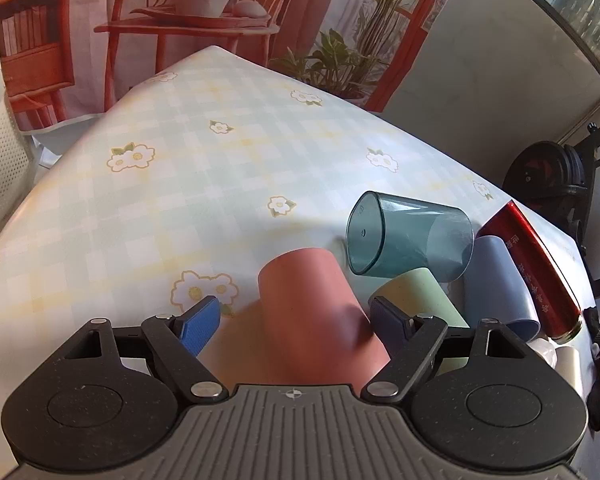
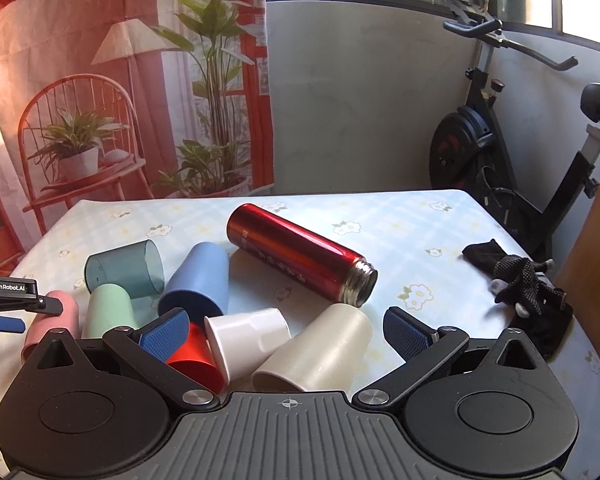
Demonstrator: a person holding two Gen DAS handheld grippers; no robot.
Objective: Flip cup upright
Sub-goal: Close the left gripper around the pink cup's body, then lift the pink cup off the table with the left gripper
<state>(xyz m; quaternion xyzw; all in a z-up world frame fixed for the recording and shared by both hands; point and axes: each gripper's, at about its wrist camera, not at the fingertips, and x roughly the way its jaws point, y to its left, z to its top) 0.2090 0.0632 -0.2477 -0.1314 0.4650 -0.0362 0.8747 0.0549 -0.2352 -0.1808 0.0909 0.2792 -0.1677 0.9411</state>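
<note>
A pink cup point(image 1: 316, 316) lies on its side on the flowered tablecloth point(image 1: 180, 184), between the open blue fingers of my left gripper point(image 1: 296, 316); the pads do not touch it. It also shows in the right wrist view point(image 2: 54, 320), with the left gripper point(image 2: 8, 312) around it. My right gripper point(image 2: 288, 330) is open and empty, over a white cup point(image 2: 248, 338) and a cream cup point(image 2: 320, 352), both lying on their sides.
More cups lie tipped in a cluster: a clear teal one point(image 1: 408, 240), a green one point(image 1: 420, 300), a blue one point(image 1: 496, 280) and a red one point(image 2: 196, 360). A red flask point(image 2: 300, 260) lies open-mouthed. A black glove point(image 2: 528, 292) lies at the right edge.
</note>
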